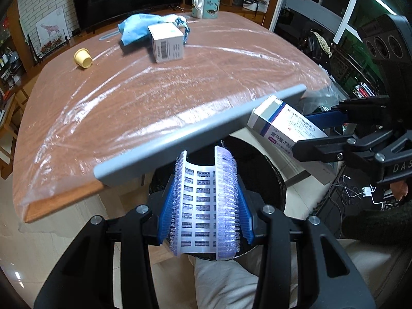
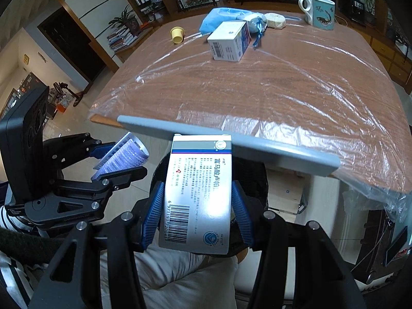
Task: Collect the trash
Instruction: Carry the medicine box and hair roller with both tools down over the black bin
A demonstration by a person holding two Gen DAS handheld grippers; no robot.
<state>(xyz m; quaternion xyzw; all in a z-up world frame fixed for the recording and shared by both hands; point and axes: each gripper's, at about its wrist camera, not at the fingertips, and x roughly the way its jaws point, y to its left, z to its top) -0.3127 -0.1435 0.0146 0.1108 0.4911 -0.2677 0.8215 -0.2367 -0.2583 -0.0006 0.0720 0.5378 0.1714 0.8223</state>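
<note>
The table [image 1: 180, 90], wrapped in clear film, fills the upper view. Below its near edge sits a black bin [image 1: 260, 170]. At 3 o'clock the right gripper [image 2: 198, 206] is clamped on a medicine box [image 2: 198, 195] over the bin. At 6 o'clock the left gripper [image 1: 204, 206] is closed on a curled blister sheet [image 1: 203, 206], also above the bin. At 12 o'clock on the table lie a small box [image 1: 167, 42], blue cloth [image 1: 139, 25], mug [image 1: 206, 5] and, at 10, a yellow cup [image 1: 83, 58].
</note>
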